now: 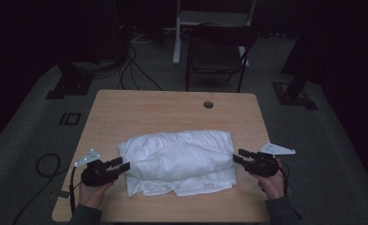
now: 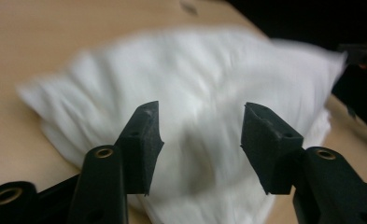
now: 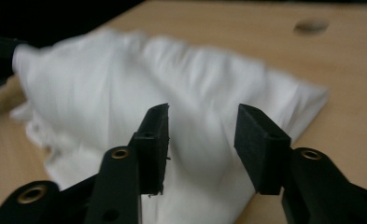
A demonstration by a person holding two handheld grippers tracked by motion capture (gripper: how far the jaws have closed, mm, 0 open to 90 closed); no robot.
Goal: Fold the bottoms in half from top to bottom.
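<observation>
Looks like a folding job on a white cloth (image 1: 179,161), some kind of garment or sheet, I can't tell which, and it's already been doubled over into a puffy bundle sitting in the middle of the wooden tabletop (image 1: 125,112), a bit toward the person's side. My read is that a fold has just been laid down and let go, since both tools are parked right at the ends of the bundle with nothing in them. The left hand-held gripper (image 1: 123,165) sits at the left end of the cloth, jaws spread roughly halfway, and in the left gripper view the white fabric lies beyond and between the two black pads (image 2: 144,140) without being squeezed; that view is blurry so I can't say for sure whether a pad brushes the fabric. Same story on the other side: the right hand-held gripper (image 1: 240,155) is just at the right end, jaws apart, cloth visible past the gap, nothing pinched. The lower layer sticks out rumpled along the near edge, so the fold isn't tidy yet. The next move, I'd guess, is either picking up the two ends again for another fold or tugging that bottom layer flat, which means getting each pair of jaws around an edge, through all the layers, before closing. There's also a small round hole (image 1: 208,104) near the far edge.
</observation>
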